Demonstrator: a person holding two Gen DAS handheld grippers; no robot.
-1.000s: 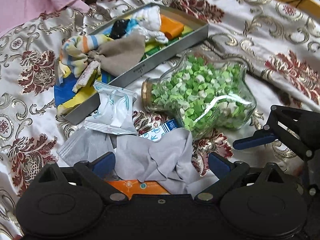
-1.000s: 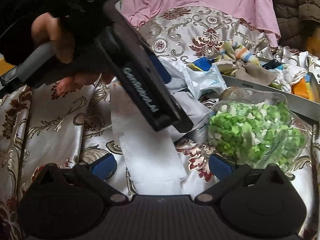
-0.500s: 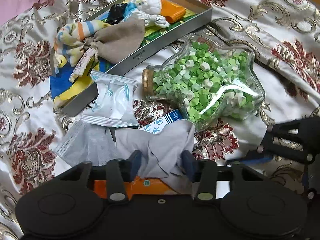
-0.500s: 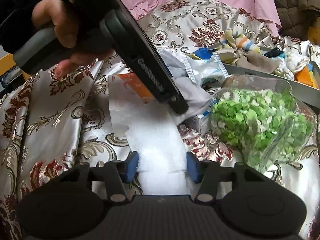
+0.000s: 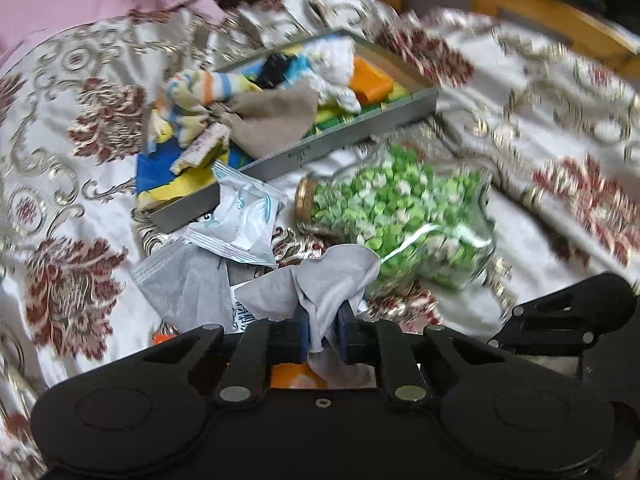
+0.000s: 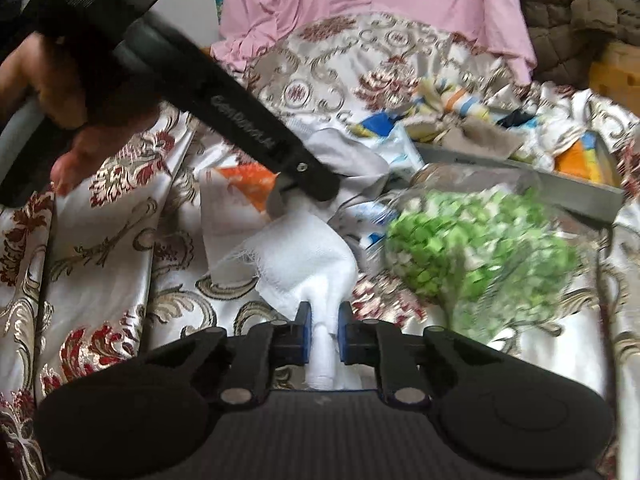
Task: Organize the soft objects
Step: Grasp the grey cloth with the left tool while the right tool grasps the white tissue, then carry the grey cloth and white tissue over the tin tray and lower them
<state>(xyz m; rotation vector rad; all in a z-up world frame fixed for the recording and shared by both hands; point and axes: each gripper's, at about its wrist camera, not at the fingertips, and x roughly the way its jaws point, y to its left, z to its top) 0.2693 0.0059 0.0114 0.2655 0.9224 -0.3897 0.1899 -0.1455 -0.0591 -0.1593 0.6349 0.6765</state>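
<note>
**Ana:** Grey soft cloth (image 5: 336,276), crumpled, sits pinched between the blue pads of the left gripper (image 5: 323,330); the jaws are closing on it, and it bunches up just ahead of the fingertips.

**Ben:** And the other side?

**Ana:** White frayed gauze cloth (image 6: 304,256) is caught the same way in the right gripper (image 6: 323,334), whose jaws are also closing. Its long axis runs away from the fingers toward the left gripper's tip.

**Ben:** What lies beyond?

**Ana:** Both cloths rest near the closer edge of the patterned satin bedspread (image 5: 80,184). Just past the grey one lies a clear glass jar of green paper stars (image 5: 396,216) on its side, then a grey metal tray (image 5: 340,140) already holding rags. I judge the left hand nearer that tray.
</note>
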